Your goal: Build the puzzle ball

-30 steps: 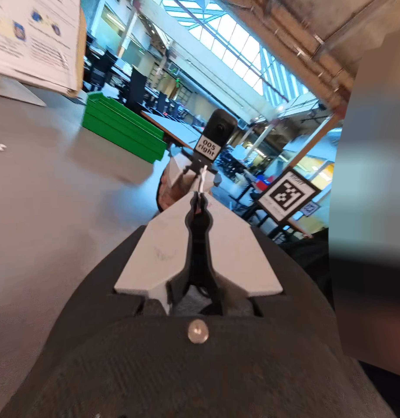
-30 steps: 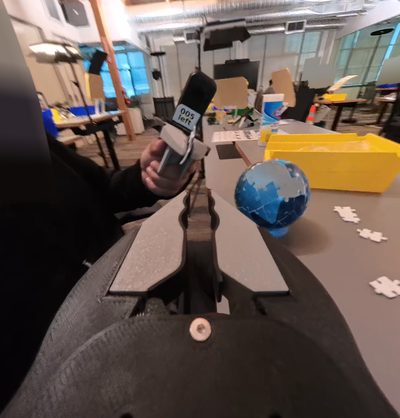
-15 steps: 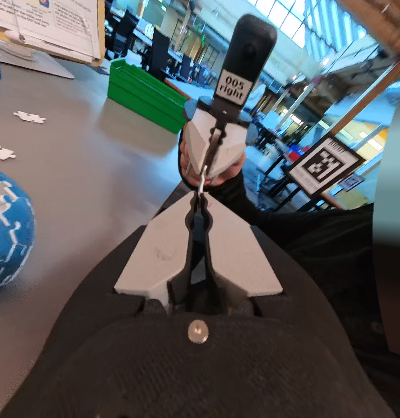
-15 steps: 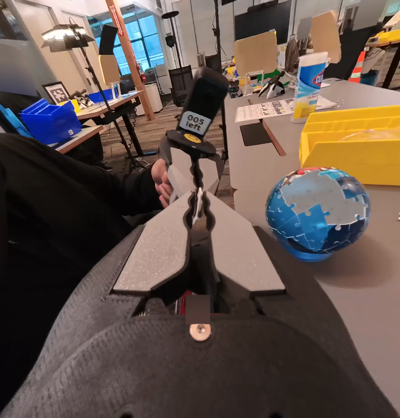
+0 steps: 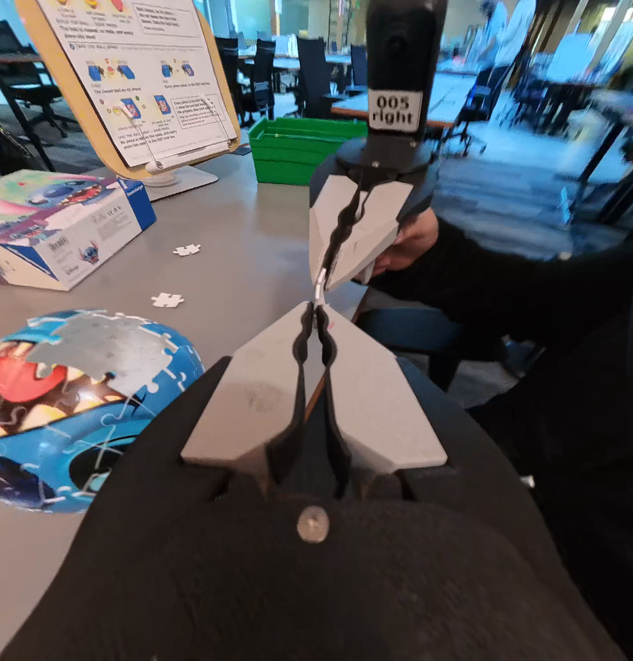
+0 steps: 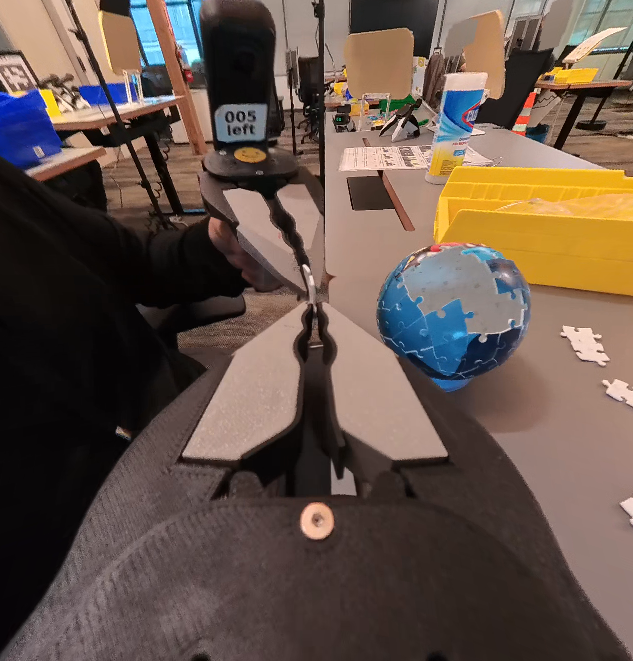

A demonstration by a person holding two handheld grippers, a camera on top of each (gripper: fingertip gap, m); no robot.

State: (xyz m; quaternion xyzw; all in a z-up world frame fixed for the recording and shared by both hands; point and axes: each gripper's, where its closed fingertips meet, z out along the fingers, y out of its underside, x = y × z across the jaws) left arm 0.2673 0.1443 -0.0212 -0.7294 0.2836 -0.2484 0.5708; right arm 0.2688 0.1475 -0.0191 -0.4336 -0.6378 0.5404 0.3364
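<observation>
1. Your two tools meet tip to tip just off the worktop [image 5: 236, 229] edge, with one thin white puzzle piece [image 5: 320, 284] between them. One second ago they were well apart and the right one's jaws stood slightly parted.
2. Your left hand-held gripper [image 5: 314, 310] is clenched at its tips, touching the lower end of the piece; whether it truly grips that piece, you cannot tell from here.
3. Your right hand-held gripper [image 6: 314, 310] is clenched on the piece, which runs down between its fingers in the right wrist view.
4. The puzzle ball [image 6: 452, 314] stands on its blue base on the worktop, beside the meeting point, with a grey unfilled patch on top. Half a second ago it sat at the edge of the left wrist view; now it fills the lower left there.
5. Only the left wrist view shows the puzzle box [image 5: 62, 229], the instruction sheet on its stand [image 5: 143, 82], the green bins [image 5: 300, 150] and two loose pieces [image 5: 167, 299] beyond the ball.
6. Only the right wrist view shows the yellow bin [image 6: 543, 229] behind the ball, the wipes canister [image 6: 456, 125] and loose white pieces [image 6: 586, 345] at the right.
</observation>
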